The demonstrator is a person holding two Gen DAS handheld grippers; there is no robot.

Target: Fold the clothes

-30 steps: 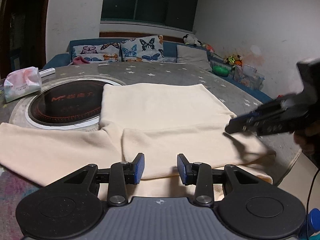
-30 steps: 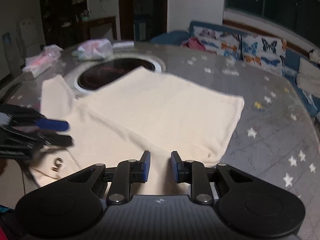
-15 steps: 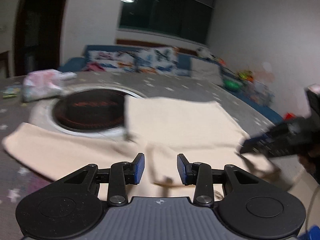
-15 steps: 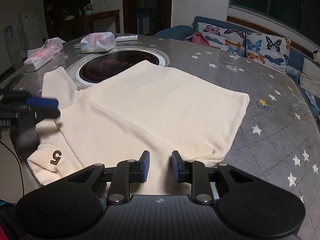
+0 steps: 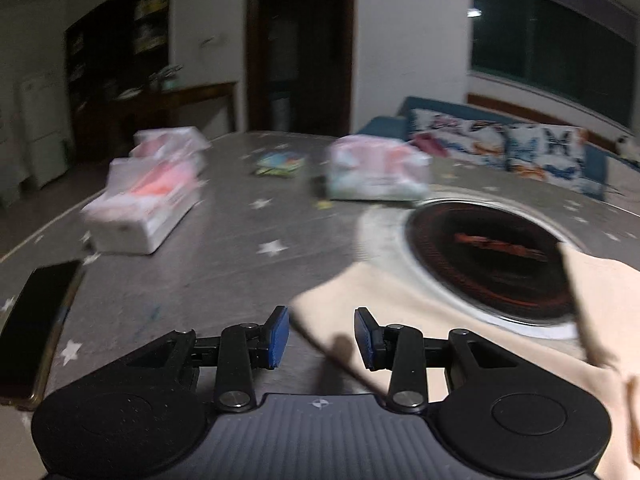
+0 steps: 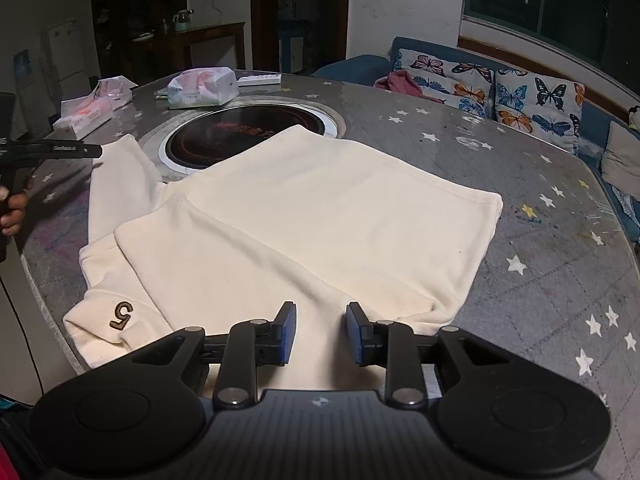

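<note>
A cream garment (image 6: 312,220) lies partly folded on the round grey table (image 6: 540,200), with a brown "5" on its near left corner. One sleeve (image 6: 120,176) stretches out to the left beside the cooktop. My right gripper (image 6: 320,332) hovers open over the garment's near edge, nothing between its fingers. My left gripper (image 5: 322,336) is open too, just above the sleeve end (image 5: 360,304), which lies under and ahead of its right finger. In the right wrist view the left gripper (image 6: 86,150) shows at the far left, held by a hand (image 6: 12,210).
A round black cooktop (image 6: 244,136) is set into the table behind the garment. Tissue packs (image 5: 148,204) (image 5: 376,172) and a dark phone (image 5: 36,320) lie on the table's left side. A sofa with butterfly cushions (image 6: 500,88) stands behind the table.
My left gripper has swung left from the garment's body to the sleeve end, its view now blurred with motion. The right gripper has stayed almost still.
</note>
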